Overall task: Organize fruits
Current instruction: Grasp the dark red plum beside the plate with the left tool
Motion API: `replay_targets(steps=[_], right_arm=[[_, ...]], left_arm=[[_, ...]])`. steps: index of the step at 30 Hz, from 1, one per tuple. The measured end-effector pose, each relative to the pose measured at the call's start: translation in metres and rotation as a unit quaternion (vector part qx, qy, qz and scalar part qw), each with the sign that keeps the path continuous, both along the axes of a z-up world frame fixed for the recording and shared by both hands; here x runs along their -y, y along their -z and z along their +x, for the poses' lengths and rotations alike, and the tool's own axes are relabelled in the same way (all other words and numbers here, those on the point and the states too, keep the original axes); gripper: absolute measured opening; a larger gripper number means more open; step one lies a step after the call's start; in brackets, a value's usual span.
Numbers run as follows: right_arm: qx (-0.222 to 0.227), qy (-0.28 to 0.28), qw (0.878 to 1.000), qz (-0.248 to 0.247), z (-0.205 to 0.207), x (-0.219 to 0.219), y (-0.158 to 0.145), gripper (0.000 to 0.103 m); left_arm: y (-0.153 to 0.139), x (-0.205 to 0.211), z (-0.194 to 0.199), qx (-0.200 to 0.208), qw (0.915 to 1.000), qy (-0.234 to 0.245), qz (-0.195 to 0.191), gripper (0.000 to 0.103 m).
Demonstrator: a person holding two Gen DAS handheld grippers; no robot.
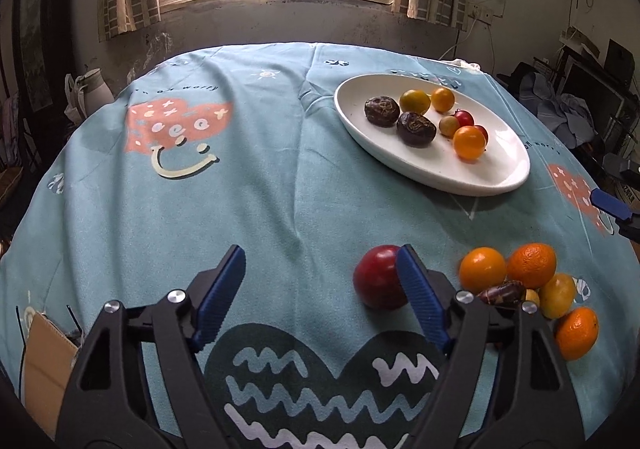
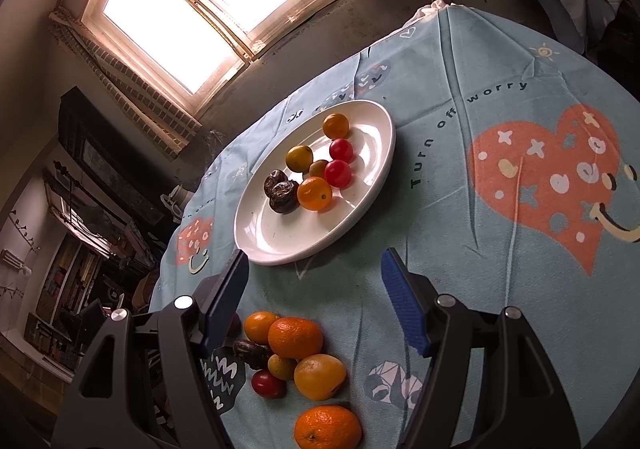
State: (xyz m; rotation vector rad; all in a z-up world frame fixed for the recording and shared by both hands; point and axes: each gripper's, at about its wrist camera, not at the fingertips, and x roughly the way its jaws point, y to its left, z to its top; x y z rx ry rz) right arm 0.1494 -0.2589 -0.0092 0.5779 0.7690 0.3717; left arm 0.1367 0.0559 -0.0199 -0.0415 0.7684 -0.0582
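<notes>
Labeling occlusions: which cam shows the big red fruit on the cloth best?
Left wrist: the big red fruit shows nearly whole, only its right edge behind the left tool finger. Right wrist: almost entirely hidden behind the right tool finger.

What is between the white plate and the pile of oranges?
Only bare blue tablecloth lies between the white plate and the oranges, shown in the right wrist view.

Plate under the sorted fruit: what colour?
Plain white plate, no pattern; clearest in the right wrist view.
</notes>
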Motion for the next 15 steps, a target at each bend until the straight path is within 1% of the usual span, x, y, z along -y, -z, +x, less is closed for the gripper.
replay_targets(steps=[8,10,11,12,13,14,15], right_arm=[[-0.009,-0.003,1.000,-0.001,0.004,-0.002,0.004,0.069],[-0.007,0.001,1.000,-0.002,0.004,-0.002,0.004,0.069],[-0.006,0.002,1.000,-0.004,0.003,-0.001,0.005,0.069],[-0.005,0.003,1.000,-0.004,0.003,-0.001,0.005,0.069],[-0.003,0.004,1.000,-0.005,0.003,-0.001,0.004,0.069],[-0.001,0.004,1.000,-0.005,0.002,-0.001,0.004,0.069],[0.001,0.004,1.000,-0.006,0.001,-0.002,0.003,0.069]], left_arm=[[0.004,0.032,-0.006,0.006,0.9976,0.056,0.040,0.072],[0.007,0.038,-0.005,0.000,0.9966,0.066,0.048,0.070],[0.010,0.041,-0.004,-0.007,0.9961,0.071,0.051,0.067],[0.014,0.043,-0.003,-0.017,0.9953,0.079,0.052,0.059],[0.018,0.047,-0.001,-0.030,0.9942,0.089,0.052,0.055],[0.022,0.050,0.000,-0.041,0.9929,0.100,0.051,0.049],[0.023,0.051,0.001,-0.042,0.9926,0.101,0.052,0.049]])
